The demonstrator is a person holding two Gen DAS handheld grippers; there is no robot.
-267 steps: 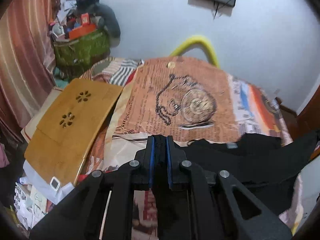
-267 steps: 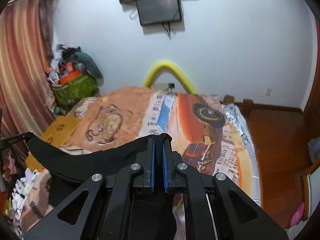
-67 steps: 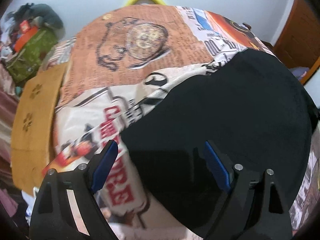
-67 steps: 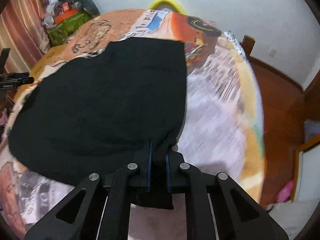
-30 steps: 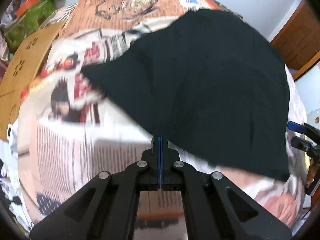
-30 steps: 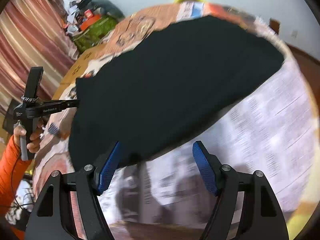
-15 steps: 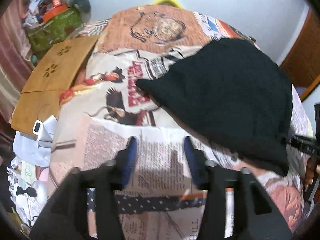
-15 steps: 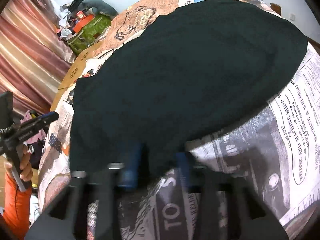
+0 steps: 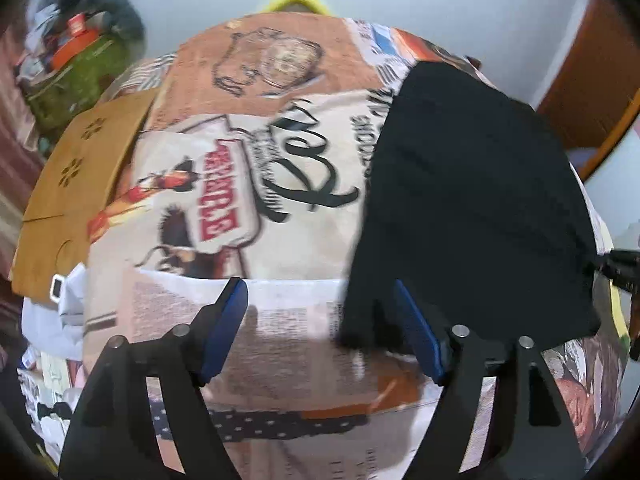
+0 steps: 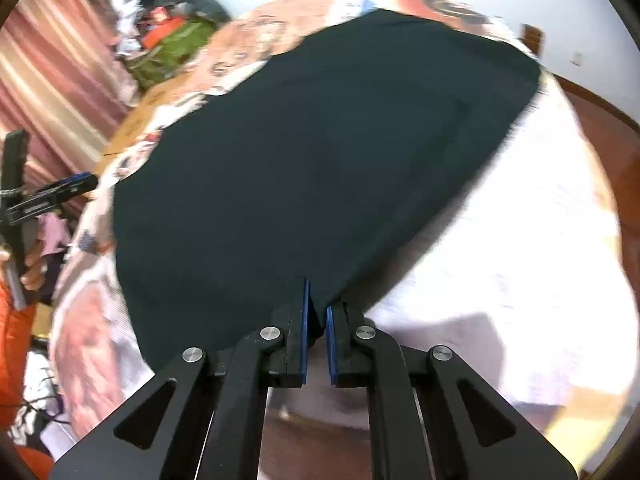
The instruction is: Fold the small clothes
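A black garment [image 10: 320, 152] lies spread flat on the printed bedsheet [image 9: 280, 232]. In the left wrist view the garment [image 9: 472, 200] fills the right side, and my left gripper [image 9: 320, 320] is open, with its right finger over the garment's near left corner. My right gripper [image 10: 316, 312] is nearly closed on the garment's near edge, with cloth pinched between the blue pads. The left gripper also shows at the left edge of the right wrist view [image 10: 76, 184], held by a hand in an orange sleeve.
A wooden lap board [image 9: 80, 184] lies at the bed's left side. A green bag with clutter [image 9: 76, 76] stands in the far left corner. A striped curtain [image 10: 52, 68] hangs on the left. The wooden floor [image 10: 616, 148] is to the right of the bed.
My right gripper has closed on the garment's near edge. My left gripper has opened wider and moved right, to the garment's left corner.
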